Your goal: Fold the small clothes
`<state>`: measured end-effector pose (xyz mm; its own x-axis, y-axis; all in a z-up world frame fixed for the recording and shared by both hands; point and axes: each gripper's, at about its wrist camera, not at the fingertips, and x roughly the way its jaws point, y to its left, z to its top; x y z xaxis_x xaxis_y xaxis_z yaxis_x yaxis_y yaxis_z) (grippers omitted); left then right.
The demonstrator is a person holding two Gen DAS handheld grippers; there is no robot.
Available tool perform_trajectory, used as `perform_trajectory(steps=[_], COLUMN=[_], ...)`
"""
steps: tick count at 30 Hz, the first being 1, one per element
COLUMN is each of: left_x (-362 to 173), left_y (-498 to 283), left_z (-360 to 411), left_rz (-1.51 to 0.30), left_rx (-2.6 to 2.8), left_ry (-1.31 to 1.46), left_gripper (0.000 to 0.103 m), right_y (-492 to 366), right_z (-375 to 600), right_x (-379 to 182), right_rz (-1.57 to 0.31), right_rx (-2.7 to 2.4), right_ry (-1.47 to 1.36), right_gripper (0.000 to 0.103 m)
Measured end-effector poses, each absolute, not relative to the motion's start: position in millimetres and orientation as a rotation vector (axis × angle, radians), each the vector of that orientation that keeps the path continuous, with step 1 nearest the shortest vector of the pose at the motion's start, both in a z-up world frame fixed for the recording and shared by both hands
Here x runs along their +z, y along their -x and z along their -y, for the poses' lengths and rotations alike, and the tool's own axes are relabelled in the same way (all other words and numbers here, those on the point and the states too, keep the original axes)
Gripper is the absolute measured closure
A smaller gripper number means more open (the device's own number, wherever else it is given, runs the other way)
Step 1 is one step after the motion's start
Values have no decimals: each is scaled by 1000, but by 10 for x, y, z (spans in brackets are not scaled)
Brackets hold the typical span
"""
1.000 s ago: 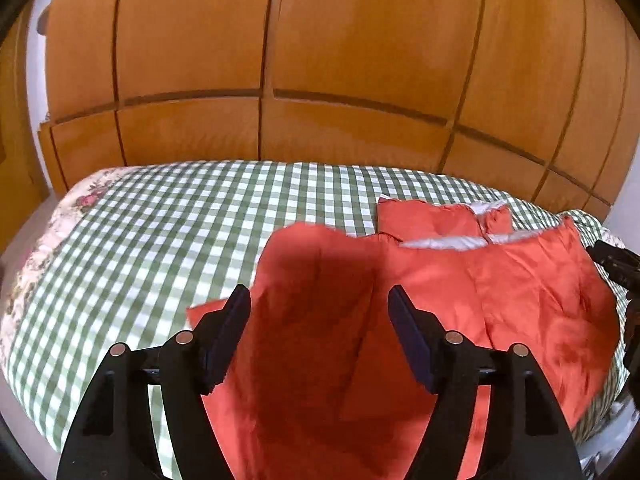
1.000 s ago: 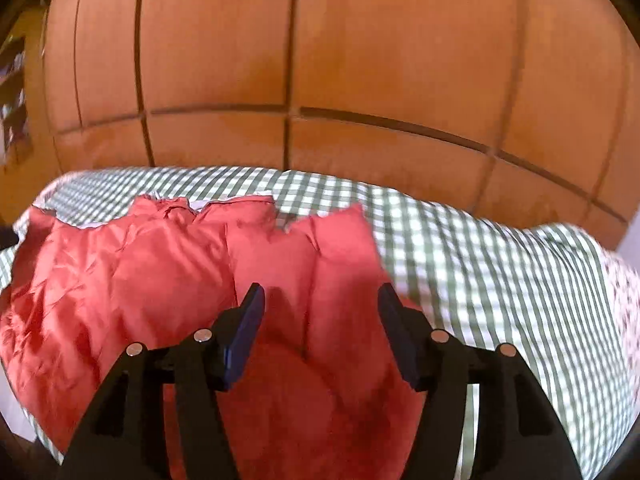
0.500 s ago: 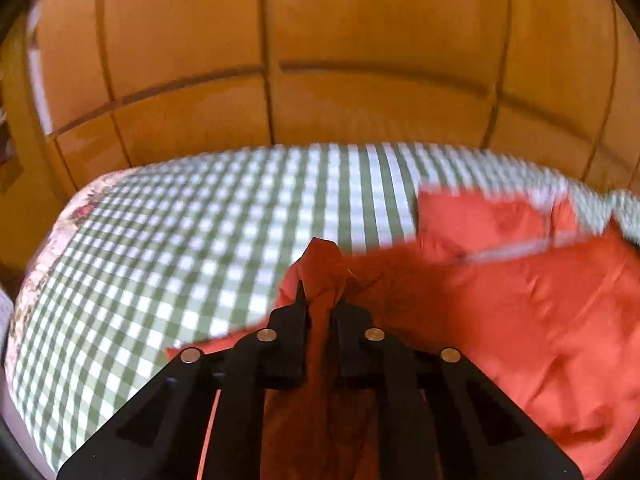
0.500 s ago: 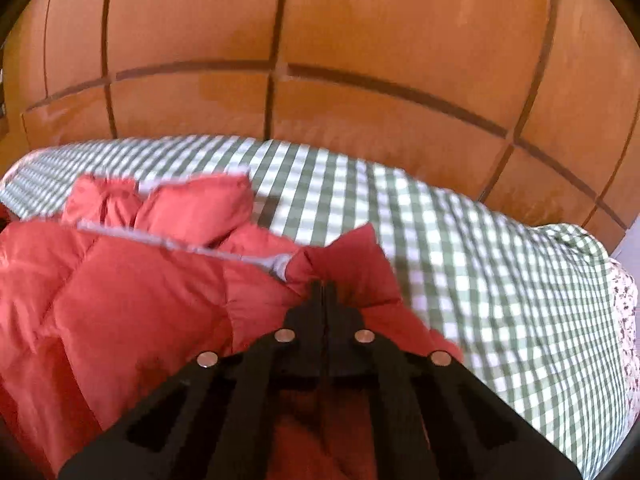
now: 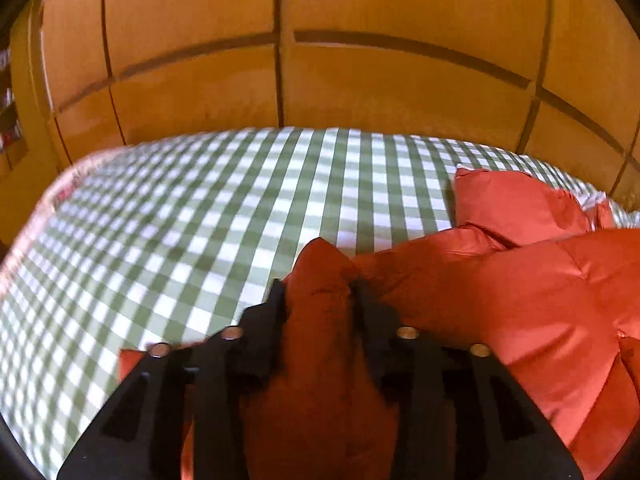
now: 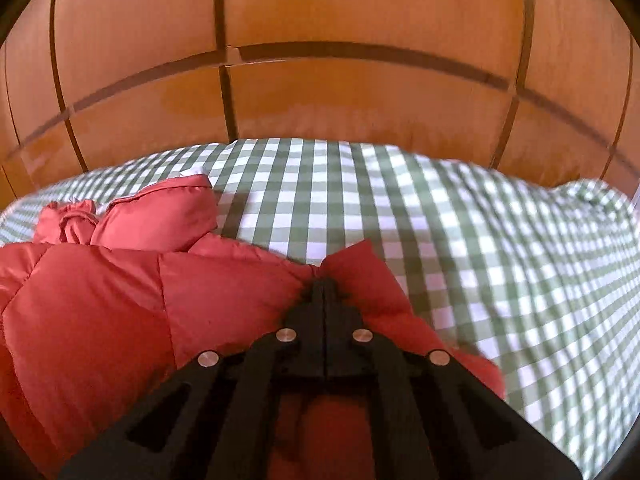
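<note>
My left tongs (image 5: 318, 294) have a bunched fold of the red padded jacket (image 5: 520, 300) between their jaws. The jaws have just been opening a little, and the cloth fills the gap between them; both pads (image 5: 276, 300) touch the fabric, so I read them as clamped on the fold. A point of red cloth sticks up past the tips.

My right tongs (image 6: 325, 286) are closed tight, jaws together, pinching an edge of the same jacket (image 6: 100, 308). A small red corner pokes out beyond the tips on the right side.

The jacket lies on the bed (image 5: 240, 208), which wears a green and white checked sheet (image 6: 460, 240). In the left view the jacket spreads to the right of my tongs, with its collar or hood part (image 5: 516, 208) puffed up farther back. In the right view it spreads to the left, with the same puffed part (image 6: 160, 216) behind it.

Behind the bed stands a wall of orange wooden wardrobe doors (image 6: 320, 92). Both views are a bit blurred.
</note>
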<state>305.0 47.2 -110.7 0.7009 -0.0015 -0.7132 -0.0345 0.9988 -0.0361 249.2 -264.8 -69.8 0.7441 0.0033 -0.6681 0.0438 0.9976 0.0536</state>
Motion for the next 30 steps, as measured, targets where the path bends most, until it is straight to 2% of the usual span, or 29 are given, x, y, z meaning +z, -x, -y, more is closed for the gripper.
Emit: perform_trajectory(steps=[3, 9, 10, 11, 15, 17, 22, 26, 30], left_x=[-1184, -1151, -1115, -1048, -620, -317, 161, 67, -527], left_y=[-3106, -3075, -3041, -2979, -2533, -2277, -1975, -2157, -2626], left_z=[-665, -699, -685, -694, -740, -608, 237, 1094, 1385], left_rz=[-828, -834, -835, -835, -719, -623, -461, -486, -640], left_rx=[-25, -23, 1, 46, 94, 88, -83, -176, -135], left_ry=[179, 202, 188, 174, 272, 307, 173, -71, -221], left_gripper=[49, 45, 30, 20, 19, 13, 7, 6, 6], right_y=[-2511, -2492, -2484, -2462, -2400, -2378, -2324, -2260, -2225], right_z=[2794, 2898, 2888, 2886, 2837, 2816, 2803, 2805, 2826], right_x=[-755, -747, -736, -724, -689, -684, -661, -637, -632], right_rz=[-735, -723, -719, -715, -695, -692, -666, -646, -646], right_rx=[19, 59, 56, 50, 24, 17, 6, 6, 10], right_ry=[-156, -233, -227, -220, -190, -180, -168, -170, -182], right_gripper=[103, 103, 103, 103, 102, 102, 101, 99, 99])
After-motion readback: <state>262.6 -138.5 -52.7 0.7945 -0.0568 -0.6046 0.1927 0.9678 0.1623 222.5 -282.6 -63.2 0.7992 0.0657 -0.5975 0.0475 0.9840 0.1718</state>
